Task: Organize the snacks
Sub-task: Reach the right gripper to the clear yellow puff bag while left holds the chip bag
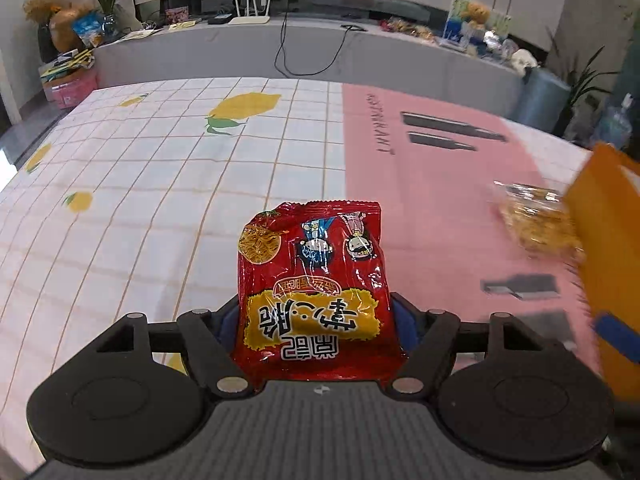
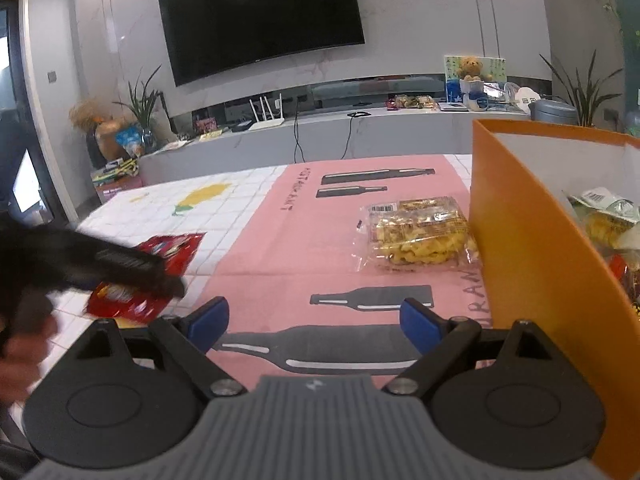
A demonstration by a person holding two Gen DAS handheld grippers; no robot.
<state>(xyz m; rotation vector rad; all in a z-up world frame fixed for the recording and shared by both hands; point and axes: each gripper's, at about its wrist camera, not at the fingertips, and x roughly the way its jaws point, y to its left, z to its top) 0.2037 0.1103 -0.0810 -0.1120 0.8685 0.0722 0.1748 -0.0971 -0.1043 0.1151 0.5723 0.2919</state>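
A red noodle-snack packet [image 1: 312, 280] stands between the blue pads [image 1: 408, 320] of my left gripper [image 1: 316, 320], which is shut on its lower half and holds it above the tablecloth. In the right wrist view the same packet [image 2: 176, 248] shows at the left, under the blurred black left gripper and a person's hand [image 2: 24, 344]. My right gripper [image 2: 316, 320] hangs open over the pink mat, nothing between its fingers. An orange box [image 2: 540, 260] stands right beside it, with several snack bags inside [image 2: 608, 220]. A clear bag of yellow snacks [image 2: 416, 236] lies against the box's left wall.
The table wears a white checked cloth with lemons [image 1: 140, 184] and a pink mat with bottle prints [image 2: 320, 240]. Behind it runs a grey TV bench [image 2: 360, 132] with a router, cables, plants and toys. The orange box [image 1: 608, 240] fills the right edge of the left wrist view.
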